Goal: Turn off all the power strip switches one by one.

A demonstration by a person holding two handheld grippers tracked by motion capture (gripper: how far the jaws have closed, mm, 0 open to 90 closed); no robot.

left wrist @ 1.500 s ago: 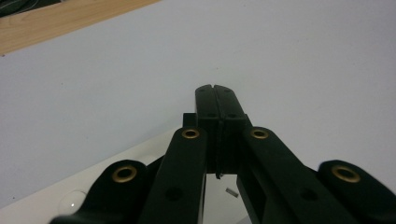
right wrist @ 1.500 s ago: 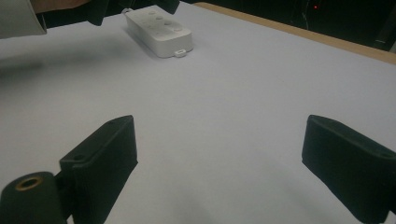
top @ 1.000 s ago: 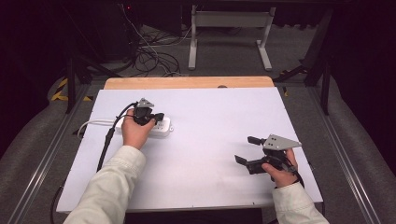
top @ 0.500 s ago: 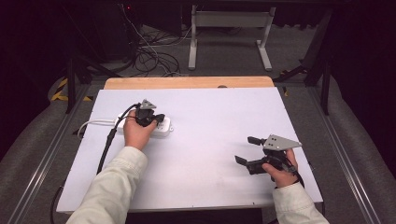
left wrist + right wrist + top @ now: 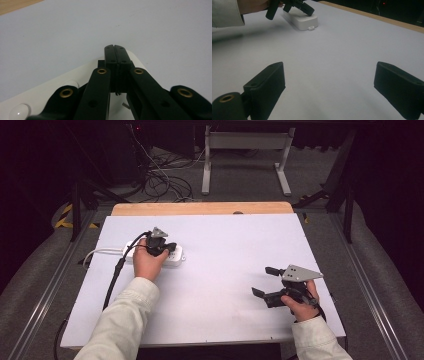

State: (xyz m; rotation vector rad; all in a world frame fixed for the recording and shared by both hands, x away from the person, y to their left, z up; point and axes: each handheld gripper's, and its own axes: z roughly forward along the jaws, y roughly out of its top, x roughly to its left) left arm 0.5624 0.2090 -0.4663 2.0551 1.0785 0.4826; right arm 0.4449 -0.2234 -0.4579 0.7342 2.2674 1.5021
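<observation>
No legible text, label or number anywhere (surfaces plain or blurred)

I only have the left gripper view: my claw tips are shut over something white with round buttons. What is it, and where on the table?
Observer: It's a white power strip, lying at the far left of the table.
Operator: Where's the other claw?
Observer: The right claw is by the near right corner, jaws wide open with nothing between them.
Operator: Any cord to mind?
Observer: The strip's white cord runs off toward the table's left edge.
</observation>
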